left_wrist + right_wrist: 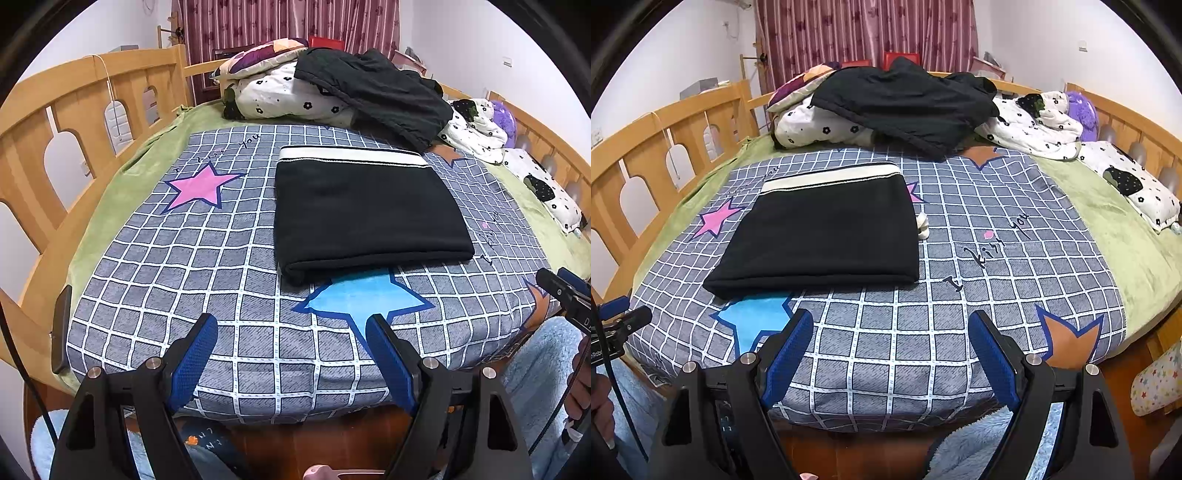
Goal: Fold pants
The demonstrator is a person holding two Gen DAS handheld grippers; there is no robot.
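Black pants [365,210] with a white waistband lie folded into a flat rectangle on the grey checked blanket [207,280]; they also show in the right wrist view [827,240]. My left gripper [291,332] is open and empty, held above the bed's near edge, short of the pants. My right gripper [890,328] is open and empty, near the same edge, to the right of the pants. The right gripper's tip shows at the right edge of the left wrist view [557,288]. The left gripper's tip shows at the left edge of the right wrist view [624,321].
A pile of quilts [820,125] with a loose black garment [908,103] on top sits at the bed's far end. Wooden rails [33,155] run along both sides. A pillow [1134,188] lies at right. A dark phone [61,328] rests at the left edge.
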